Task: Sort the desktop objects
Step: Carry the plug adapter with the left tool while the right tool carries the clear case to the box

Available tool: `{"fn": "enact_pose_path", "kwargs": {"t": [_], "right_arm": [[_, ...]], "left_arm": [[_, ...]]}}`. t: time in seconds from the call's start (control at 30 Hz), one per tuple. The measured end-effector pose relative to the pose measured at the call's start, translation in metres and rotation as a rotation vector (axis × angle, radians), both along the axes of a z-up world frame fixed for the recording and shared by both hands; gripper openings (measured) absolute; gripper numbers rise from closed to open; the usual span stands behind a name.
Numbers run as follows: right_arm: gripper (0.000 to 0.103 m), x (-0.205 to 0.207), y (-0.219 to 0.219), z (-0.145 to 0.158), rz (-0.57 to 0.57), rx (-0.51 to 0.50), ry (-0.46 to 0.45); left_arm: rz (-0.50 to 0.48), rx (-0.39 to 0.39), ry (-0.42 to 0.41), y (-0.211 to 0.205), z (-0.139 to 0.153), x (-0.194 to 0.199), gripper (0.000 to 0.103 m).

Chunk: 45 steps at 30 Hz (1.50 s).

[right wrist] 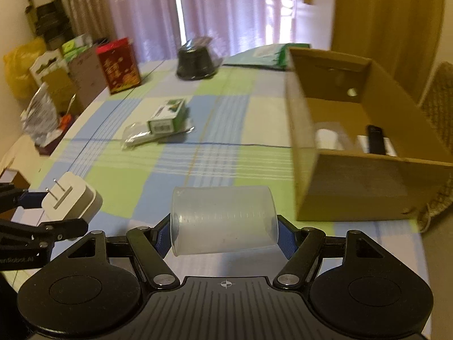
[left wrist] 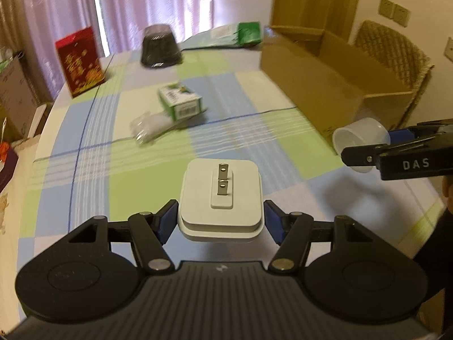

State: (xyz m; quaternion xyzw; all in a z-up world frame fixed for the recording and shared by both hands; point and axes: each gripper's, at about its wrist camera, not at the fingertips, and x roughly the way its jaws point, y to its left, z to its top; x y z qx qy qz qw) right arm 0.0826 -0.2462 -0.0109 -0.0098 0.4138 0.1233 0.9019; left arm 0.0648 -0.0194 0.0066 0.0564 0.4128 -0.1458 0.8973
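My left gripper point(left wrist: 220, 221) is shut on a white plug adapter point(left wrist: 220, 198), prongs pointing up, held above the checked tablecloth. The right wrist view shows that same adapter point(right wrist: 72, 202) at the lower left. My right gripper point(right wrist: 225, 233) is shut on a translucent plastic measuring cup point(right wrist: 223, 219) lying sideways between the blue pads. In the left wrist view the cup point(left wrist: 359, 144) appears at the right edge, close to the open cardboard box point(left wrist: 325, 85). The box point(right wrist: 354, 147) holds a black remote-like item point(right wrist: 375, 138) and white things.
On the table lie a green-and-white carton point(left wrist: 181, 100) on a clear plastic packet point(left wrist: 150, 127), a black wrapped bowl-like object point(left wrist: 160, 46), a red gift bag point(left wrist: 80, 61) and a green pouch point(left wrist: 226, 36). A wicker chair point(left wrist: 396, 53) stands behind the box.
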Motion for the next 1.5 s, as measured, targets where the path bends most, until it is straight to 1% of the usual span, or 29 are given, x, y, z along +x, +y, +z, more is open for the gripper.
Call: {"fn": "enact_pose_path", "kwargs": {"t": [0.17, 0.37, 0.57, 0.73, 1.17, 1.5], "right_arm": [[0.071, -0.006, -0.022, 0.013, -0.041, 0.009, -0.017], [0.071, -0.013, -0.046, 0.022, -0.093, 0.026, -0.030], [0.071, -0.015, -0.060, 0.030, -0.121, 0.031, -0.040], [0.071, -0.015, -0.068, 0.035, -0.135, 0.030, -0.048], [0.071, -0.017, -0.083, 0.036, -0.157, 0.020, -0.042], [0.071, -0.010, -0.102, 0.039, -0.191, 0.025, -0.054]], "left_arm": [[-0.047, -0.009, -0.022, -0.024, 0.015, -0.002, 0.060], [-0.098, -0.015, -0.032, -0.046, 0.025, -0.002, 0.060], [-0.139, -0.012, -0.036, -0.061, 0.028, 0.001, 0.060], [-0.155, -0.011, -0.039, -0.067, 0.030, 0.003, 0.060], [-0.192, -0.010, -0.047, -0.081, 0.035, 0.009, 0.060], [-0.244, -0.005, -0.053, -0.108, 0.036, 0.020, 0.060]]}}
